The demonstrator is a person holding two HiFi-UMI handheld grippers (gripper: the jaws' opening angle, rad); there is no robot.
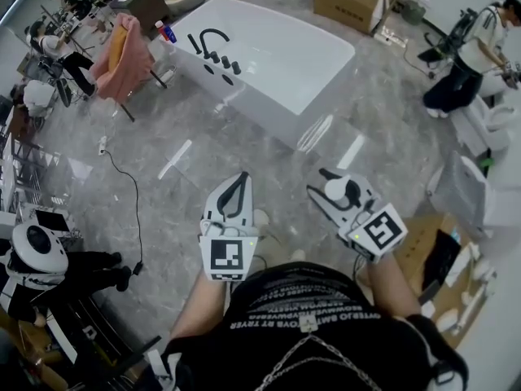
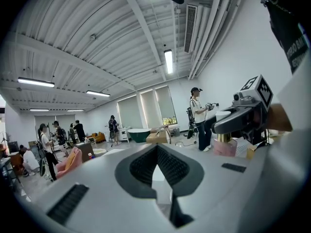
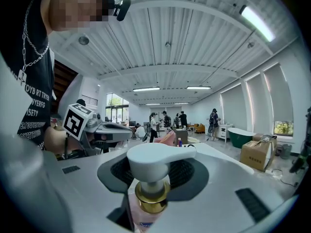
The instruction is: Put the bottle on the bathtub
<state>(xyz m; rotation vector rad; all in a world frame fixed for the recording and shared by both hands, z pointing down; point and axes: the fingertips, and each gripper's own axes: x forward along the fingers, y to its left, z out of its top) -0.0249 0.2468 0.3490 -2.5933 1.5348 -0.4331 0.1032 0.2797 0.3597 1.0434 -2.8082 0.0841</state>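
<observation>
Bottle (image 3: 156, 163) for the tub is pictured in mid-air, not yet delivered. It is a pump dispenser with a white head, a gold collar and a pink body. It is held upright in the right gripper (image 1: 335, 192), whose jaws are spread wide and pressed against its sides. The left gripper (image 1: 239, 182) is carried alongside at the same height. Its jaws are drawn together at the tips and nothing is caught between them.

The white bathtub (image 1: 281, 59) is seen well apart from both tools, across a stretch of polished grey floor (image 1: 203, 137). A set of black tap fittings (image 1: 213, 46) is mounted at one end of its rim. No part of the bottle is touching the tub.

The pick-up is judged complete, since the bottle is secured and lifted clear of any surface. What is left is judged to be most of the job. The open floor has to be crossed and a flat part of the rim chosen. The bottle then has to be set down standing and let go. The rim beside the taps looks broad enough for that, though this can't be confirmed from so far off.
</observation>
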